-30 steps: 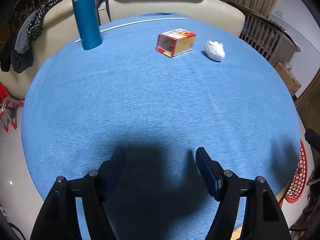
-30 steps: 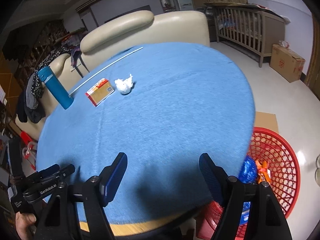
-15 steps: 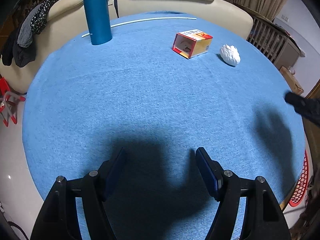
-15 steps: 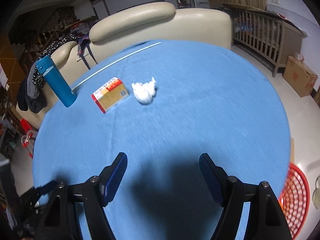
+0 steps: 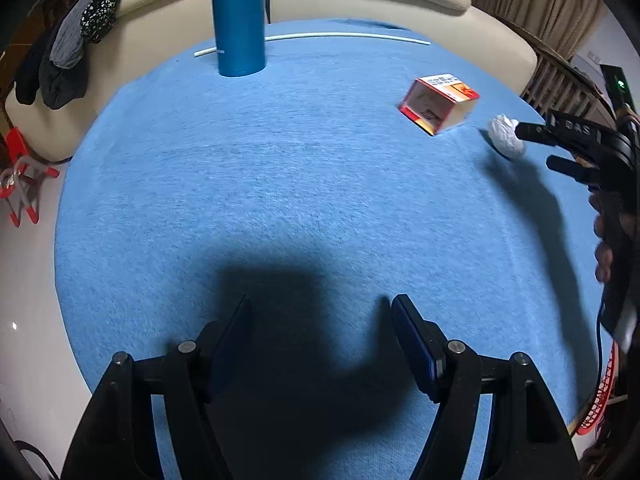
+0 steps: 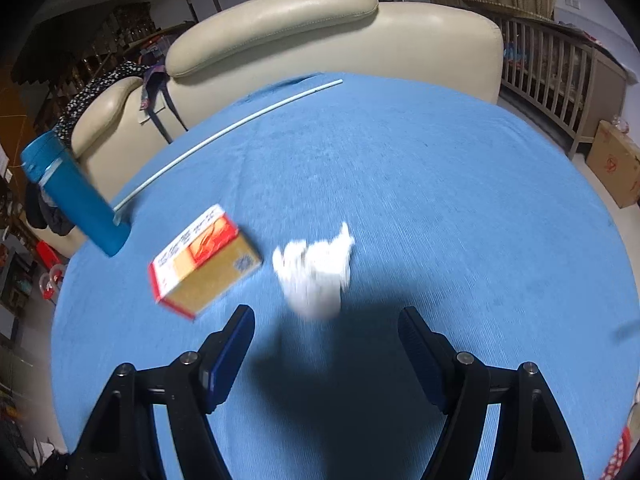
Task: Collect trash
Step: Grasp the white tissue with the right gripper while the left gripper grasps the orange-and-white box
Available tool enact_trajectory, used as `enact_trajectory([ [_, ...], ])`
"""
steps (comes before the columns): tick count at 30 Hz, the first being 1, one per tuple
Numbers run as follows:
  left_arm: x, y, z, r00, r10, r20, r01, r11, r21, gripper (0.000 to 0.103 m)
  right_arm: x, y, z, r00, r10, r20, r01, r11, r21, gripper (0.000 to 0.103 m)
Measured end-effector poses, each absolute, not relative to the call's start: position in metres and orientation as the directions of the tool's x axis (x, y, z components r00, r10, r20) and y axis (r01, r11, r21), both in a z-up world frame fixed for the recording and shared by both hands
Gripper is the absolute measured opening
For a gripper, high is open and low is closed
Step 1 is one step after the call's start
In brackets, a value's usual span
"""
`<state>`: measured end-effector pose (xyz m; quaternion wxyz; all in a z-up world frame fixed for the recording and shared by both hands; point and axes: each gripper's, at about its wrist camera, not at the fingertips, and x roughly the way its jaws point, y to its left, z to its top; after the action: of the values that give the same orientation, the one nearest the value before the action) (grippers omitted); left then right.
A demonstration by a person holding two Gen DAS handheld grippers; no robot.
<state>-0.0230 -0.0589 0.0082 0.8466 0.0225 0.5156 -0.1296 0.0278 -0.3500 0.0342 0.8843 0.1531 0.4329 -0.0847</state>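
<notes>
A crumpled white tissue lies on the blue round table, just ahead of my open, empty right gripper. A red and tan carton lies on its side left of the tissue. In the left wrist view the carton and tissue sit far right, with the right gripper open beside the tissue. My left gripper is open and empty, low over the table's near part.
A tall blue bottle stands at the table's far side, with a thin white rod behind it. A cream sofa curves behind the table. A red basket stands on the floor at right.
My right gripper has swung from the table's edge by the red basket toward the tissue, which now lies just ahead of its fingers. The left gripper moved slightly forward.
</notes>
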Motion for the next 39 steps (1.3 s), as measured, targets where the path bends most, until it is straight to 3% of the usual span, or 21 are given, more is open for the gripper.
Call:
enact_trajectory([
  [6,-0.002,-0.065,0.012,0.436,-0.204,-0.876,0.241,0.965,-0.105,0.073,0.065,-0.353,0.016,0.581,-0.018,-0.814,0.295,0.937,0.19,0.075],
  [8,0.007,-0.075,0.016,0.445,-0.21,-0.87,0.261,0.96,-0.098,0.073,0.07,-0.353,0.009,0.577,0.005,-0.817,0.273,0.941,0.199,0.043],
  [11,0.021,-0.093,0.027,0.466,-0.23,-0.855,0.309,0.947,-0.086,0.073,0.065,-0.355,0.008,0.596,0.03,-0.802,0.251,0.942,0.222,0.036],
  [20,0.088,-0.174,0.053,0.447,-0.385,-0.807,0.558,0.826,-0.085,0.075,0.007,-0.366,0.017,0.643,0.095,-0.76,0.216,0.93,0.299,0.036],
  [25,0.122,-0.213,0.042,0.396,-0.375,-0.838,0.653,0.757,-0.03,0.075,-0.02,-0.37,0.018,0.645,0.123,-0.754,0.206,0.922,0.327,0.036],
  [29,0.141,-0.232,0.026,0.352,-0.318,-0.88,0.648,0.762,-0.016,0.075,-0.03,-0.372,0.019,0.647,0.131,-0.751,0.207,0.918,0.338,0.036],
  [30,0.143,-0.232,0.024,0.355,-0.309,-0.882,0.635,0.772,-0.015,0.071,-0.031,-0.372,0.019,0.647,0.133,-0.751,0.207,0.917,0.34,0.036],
  [31,0.143,-0.23,0.024,0.373,-0.303,-0.877,0.622,0.783,-0.006,0.06,-0.033,-0.372,0.019,0.647,0.135,-0.75,0.205,0.917,0.342,0.036],
  [32,0.14,-0.229,0.024,0.39,-0.29,-0.874,0.61,0.792,0.009,0.058,-0.035,-0.371,0.02,0.648,0.136,-0.749,0.205,0.917,0.343,0.036],
  [39,0.097,-0.212,0.029,0.444,-0.252,-0.86,0.531,0.847,0.026,0.057,-0.05,-0.363,0.024,0.653,0.141,-0.744,0.208,0.911,0.355,0.036],
])
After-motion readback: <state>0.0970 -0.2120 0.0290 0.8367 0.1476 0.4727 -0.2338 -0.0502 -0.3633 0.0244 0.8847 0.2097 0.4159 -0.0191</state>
